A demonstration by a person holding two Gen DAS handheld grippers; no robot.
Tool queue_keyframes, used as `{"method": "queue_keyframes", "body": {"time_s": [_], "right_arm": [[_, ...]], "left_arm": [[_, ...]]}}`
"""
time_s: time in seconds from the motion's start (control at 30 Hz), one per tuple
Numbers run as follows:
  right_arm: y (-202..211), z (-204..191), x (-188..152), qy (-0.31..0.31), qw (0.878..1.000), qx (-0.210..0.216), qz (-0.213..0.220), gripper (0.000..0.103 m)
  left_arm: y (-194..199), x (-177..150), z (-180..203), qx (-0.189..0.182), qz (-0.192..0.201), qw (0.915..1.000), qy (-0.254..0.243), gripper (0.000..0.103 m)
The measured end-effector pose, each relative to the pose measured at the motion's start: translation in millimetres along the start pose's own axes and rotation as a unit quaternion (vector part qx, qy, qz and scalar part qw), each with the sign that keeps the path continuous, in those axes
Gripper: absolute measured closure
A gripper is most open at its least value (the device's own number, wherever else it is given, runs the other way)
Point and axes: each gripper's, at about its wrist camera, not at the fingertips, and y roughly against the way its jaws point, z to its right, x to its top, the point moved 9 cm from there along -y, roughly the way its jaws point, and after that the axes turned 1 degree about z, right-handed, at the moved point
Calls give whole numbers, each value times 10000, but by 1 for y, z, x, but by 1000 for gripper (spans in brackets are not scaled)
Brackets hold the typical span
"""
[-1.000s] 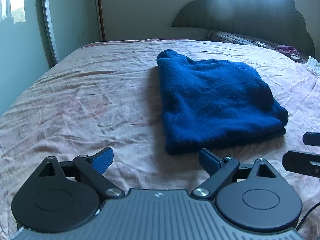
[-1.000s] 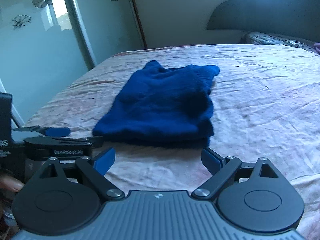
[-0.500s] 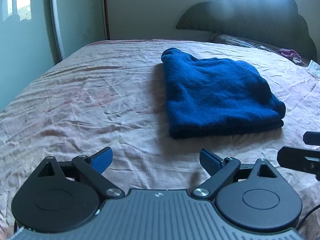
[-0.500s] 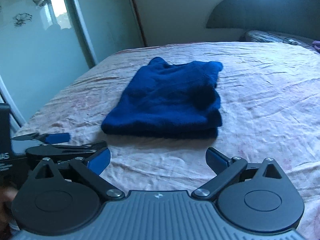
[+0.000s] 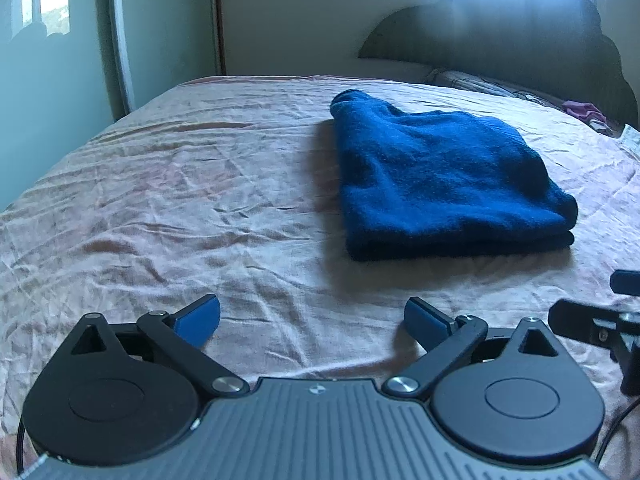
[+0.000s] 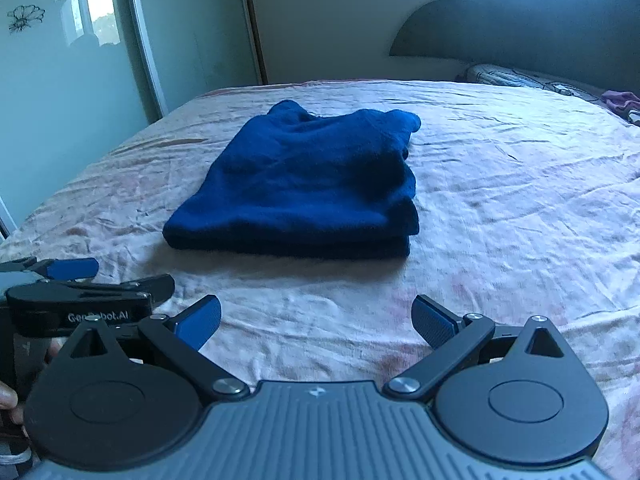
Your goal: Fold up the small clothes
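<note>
A dark blue fleece garment (image 5: 444, 176) lies folded flat in a neat rectangle on the pink bedsheet (image 5: 180, 208); it also shows in the right wrist view (image 6: 308, 180). My left gripper (image 5: 312, 318) is open and empty, held back from the garment's near edge. My right gripper (image 6: 316, 318) is open and empty too, a short way in front of the fold. Neither touches the cloth. The left gripper also shows at the left edge of the right wrist view (image 6: 80, 280).
The bed has a dark headboard (image 5: 520, 40) at the far end with a pillow (image 6: 512, 76) and a purple cloth (image 5: 582, 110) near it. A glass sliding wardrobe door (image 6: 60, 80) stands along the bed's left side.
Both grippers have drawn back and risen from the folded garment, which now sits farther off in both views. Both stay open.
</note>
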Motion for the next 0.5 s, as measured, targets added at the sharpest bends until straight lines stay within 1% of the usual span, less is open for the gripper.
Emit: {"method": "queue_keyframes", "body": {"time_s": [0.17,0.3,0.43,0.5], "right_arm": [[-2,-2,-6,148,9998,-135,-8,1],[-4,1,-7,90,9998,-185,13,1],[-6,8,-6,54,9994,-336,61,1],[-9,10,-8,-10,9994,-332,38,1]], "left_arm": [[1,1,-3,64,26,10000,52,2],[1,0,-3,96,62,9999,8,1],[0,-1,-2,130,59,9999,-41,0],[0,-2,-1,143,74,9998,-81,0]]}}
